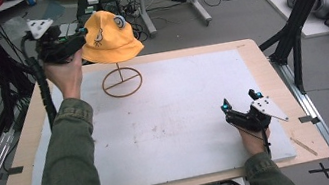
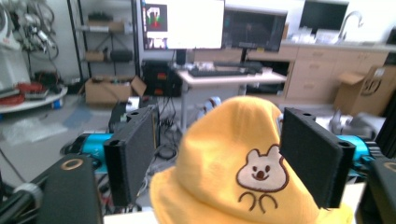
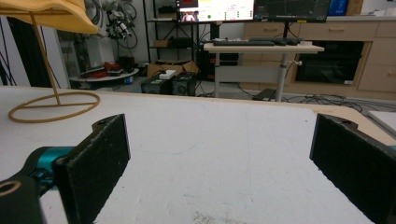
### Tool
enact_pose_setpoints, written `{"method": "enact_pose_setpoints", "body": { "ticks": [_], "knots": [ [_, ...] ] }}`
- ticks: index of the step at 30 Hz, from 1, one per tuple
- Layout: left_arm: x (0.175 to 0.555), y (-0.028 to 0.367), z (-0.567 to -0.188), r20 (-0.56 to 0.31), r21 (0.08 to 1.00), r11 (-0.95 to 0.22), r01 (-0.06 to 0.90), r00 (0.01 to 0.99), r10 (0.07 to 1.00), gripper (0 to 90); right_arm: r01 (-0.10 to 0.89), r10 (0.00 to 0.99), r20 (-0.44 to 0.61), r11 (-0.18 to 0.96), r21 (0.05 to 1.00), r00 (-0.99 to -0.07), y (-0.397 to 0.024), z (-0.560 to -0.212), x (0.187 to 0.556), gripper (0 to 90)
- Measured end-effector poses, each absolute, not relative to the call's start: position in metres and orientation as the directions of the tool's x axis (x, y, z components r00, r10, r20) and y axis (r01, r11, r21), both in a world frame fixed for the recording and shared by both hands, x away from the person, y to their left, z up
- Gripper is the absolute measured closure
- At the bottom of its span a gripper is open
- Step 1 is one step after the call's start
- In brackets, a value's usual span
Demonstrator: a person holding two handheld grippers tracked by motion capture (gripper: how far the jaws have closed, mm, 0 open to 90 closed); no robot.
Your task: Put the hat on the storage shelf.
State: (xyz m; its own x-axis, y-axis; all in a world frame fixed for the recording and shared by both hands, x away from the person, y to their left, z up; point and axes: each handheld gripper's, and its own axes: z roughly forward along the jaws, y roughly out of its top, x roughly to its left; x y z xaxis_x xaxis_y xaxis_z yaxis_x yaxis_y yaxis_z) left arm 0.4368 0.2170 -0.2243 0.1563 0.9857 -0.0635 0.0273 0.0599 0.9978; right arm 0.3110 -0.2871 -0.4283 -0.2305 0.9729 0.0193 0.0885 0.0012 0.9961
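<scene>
Yellow hat (image 1: 105, 36) sits on a thin wire stand (image 1: 121, 82) at the far left of the white board (image 1: 167, 122). The stand's ring base rests on the board, with an upright rod going up into the hat. The hat has a small bear face stitched on the side toward the left gripper (image 1: 59, 43), and two eye-like patches near its top.

In the left gripper view the hat (image 2: 238, 172) lies between the two black jaws, crown poking up past them. Jaws are apart, one on each side of the hat. The right-hand pad (image 2: 310, 156) looks just beside the fabric or touching it; can't tell which. The left-hand pad (image 2: 133, 156) has a visible gap to the hat. Not clamped.

From the high view the left gripper is raised off the board at hat height, held in the left hand (image 1: 65, 73), its nose at the hat's left side.

Right gripper (image 1: 241, 110) is low at the near right of the board, well apart from the hat. Jaws wide apart, holding nothing; bare board between them. Its view catches the hat brim (image 3: 51, 14) and stand (image 3: 49, 100) at upper left.
</scene>
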Motion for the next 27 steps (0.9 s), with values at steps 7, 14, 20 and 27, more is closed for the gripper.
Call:
{"method": "enact_pose_setpoints", "body": {
  "ticks": [7, 14, 20, 27],
  "knots": [
    [0.399, 0.248, -0.222, -0.059, 0.997, 0.065, -0.037, 0.152, 0.987, 22.2, 0.071, 0.974, 0.005, 0.011, 0.997, -0.228, -0.287, -0.426, 0.309, 4.5],
    [0.357, 0.268, -0.249, -0.017, 0.996, 0.030, -0.087, 0.145, 0.989, 21.4, 0.061, 0.976, 0.005, 0.008, 0.998, -0.218, -0.288, -0.425, 0.308, 4.5],
    [0.329, 0.281, -0.282, -0.048, 0.994, 0.063, -0.091, 0.161, 0.986, 20.6, 0.066, 0.978, 0.011, 0.003, 0.998, -0.208, -0.288, -0.425, 0.308, 4.4],
    [0.306, 0.277, -0.324, -0.026, 0.996, 0.032, -0.087, 0.073, 0.997, 19.5, 0.068, 0.980, 0.008, 0.005, 0.998, -0.201, -0.286, -0.425, 0.307, 4.4]
  ]
}}
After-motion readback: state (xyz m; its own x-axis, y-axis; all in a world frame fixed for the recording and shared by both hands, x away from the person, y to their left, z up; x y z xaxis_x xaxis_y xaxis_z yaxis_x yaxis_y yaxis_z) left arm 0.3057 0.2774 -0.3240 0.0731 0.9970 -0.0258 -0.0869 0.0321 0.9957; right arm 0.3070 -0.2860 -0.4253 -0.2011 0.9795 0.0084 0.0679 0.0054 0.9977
